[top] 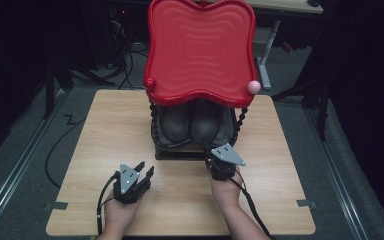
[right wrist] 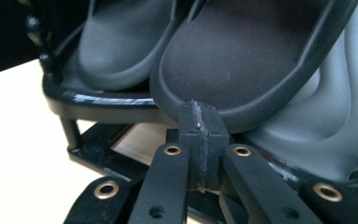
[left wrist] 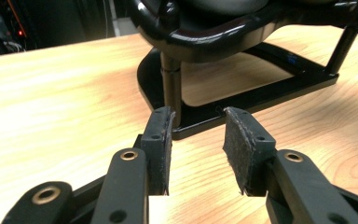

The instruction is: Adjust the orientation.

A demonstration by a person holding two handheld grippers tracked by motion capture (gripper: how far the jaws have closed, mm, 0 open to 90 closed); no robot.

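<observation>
Shoes: 2 dark ones [top: 190,122] sit on low black rack [top: 172,150] under red tray [top: 200,47], straight ahead of us. Right tool [top: 219,161] nearer, jaws pressed together at right shoe's [right wrist: 242,70] rim; we cannot tell if gripping. Left tool [top: 145,170] open, empty, over worktop [top: 105,130].

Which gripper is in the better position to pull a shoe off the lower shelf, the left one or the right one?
Probably the right gripper: its jaws are together at the heel rim of the right-hand shoe. The left gripper is open over bare table, apart from the black rack.
</observation>
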